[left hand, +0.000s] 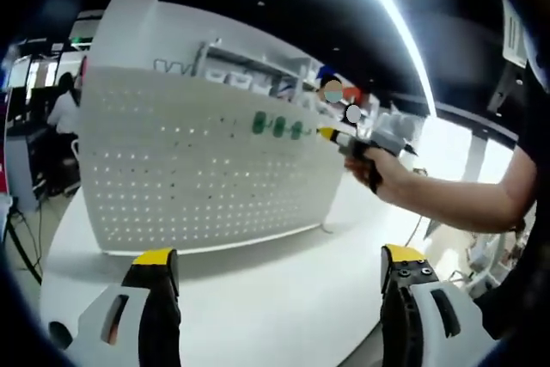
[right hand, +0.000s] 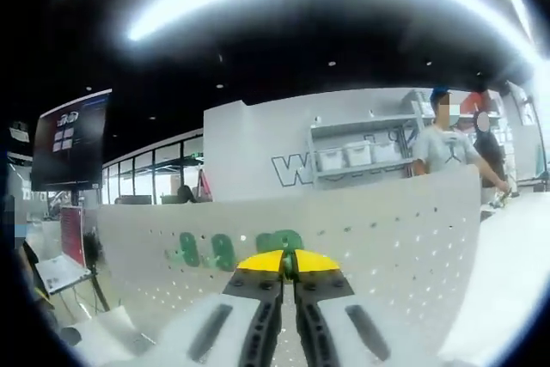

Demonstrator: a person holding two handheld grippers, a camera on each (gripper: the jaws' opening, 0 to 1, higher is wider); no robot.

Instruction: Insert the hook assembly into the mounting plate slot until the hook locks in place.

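A white pegboard mounting plate (left hand: 198,169) stands upright on a white table (left hand: 275,290). Three green hooks (left hand: 277,125) sit in a row on its upper right part. My left gripper (left hand: 279,257) hangs low before the board, open and holding nothing. A hand (left hand: 382,174) brings my right gripper (left hand: 331,134) in from the right, its yellow tips at the board just right of the hooks. In the right gripper view the right gripper (right hand: 289,261) is shut on a sliver of a green hook (right hand: 290,254), pressed at the pegboard (right hand: 387,238) beside the other green hooks (right hand: 204,250).
Behind the board rise a white wall with shelves and bins (right hand: 352,156), and a person (right hand: 443,143) stands there. A dark screen (right hand: 73,139) hangs at the left. The table's rounded edge (left hand: 60,238) curves around at the left.
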